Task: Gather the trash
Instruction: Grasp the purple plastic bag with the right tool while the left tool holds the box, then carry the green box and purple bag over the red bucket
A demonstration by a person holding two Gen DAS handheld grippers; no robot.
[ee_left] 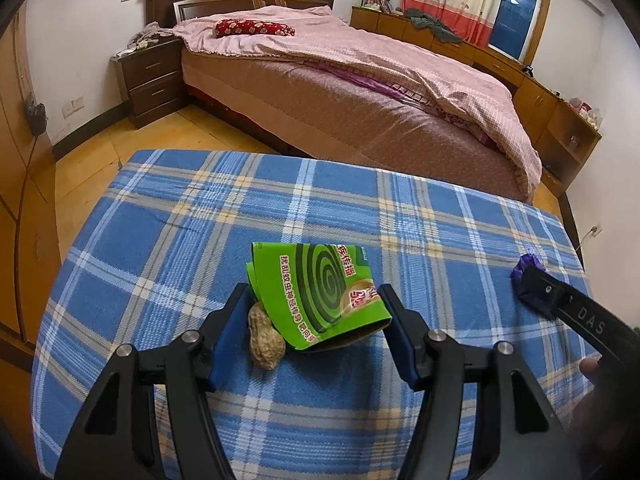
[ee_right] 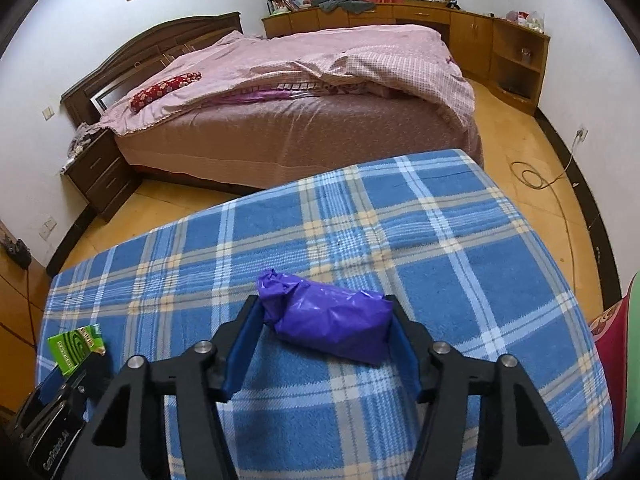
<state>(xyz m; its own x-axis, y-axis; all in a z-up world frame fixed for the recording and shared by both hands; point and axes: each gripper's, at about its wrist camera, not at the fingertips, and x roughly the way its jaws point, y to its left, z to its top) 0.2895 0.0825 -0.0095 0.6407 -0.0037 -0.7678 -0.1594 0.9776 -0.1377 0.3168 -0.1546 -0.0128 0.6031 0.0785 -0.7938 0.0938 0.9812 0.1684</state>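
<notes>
A flattened green mosquito-coil carton (ee_left: 316, 296) lies on the blue plaid cloth (ee_left: 192, 216). A peanut shell (ee_left: 265, 340) rests against its left corner. My left gripper (ee_left: 312, 292) spans the carton, both blue pads touching its edges, and the carton's near edge bows up. A crumpled purple plastic bag (ee_right: 328, 320) lies across my right gripper (ee_right: 324, 304), whose pads press on both of its ends. In the left wrist view the purple bag (ee_left: 522, 274) shows at the far right, half hidden by the right gripper's finger. The green carton (ee_right: 76, 346) shows at the right wrist view's lower left.
The plaid-covered table ends at a far edge (ee_left: 256, 152), with wooden floor (ee_left: 92, 168) beyond. Behind stand a bed (ee_left: 360, 92) with a pink quilt, a dark nightstand (ee_left: 150, 80) and low wooden cabinets (ee_right: 472, 32). A cable (ee_right: 556, 184) trails on the floor at right.
</notes>
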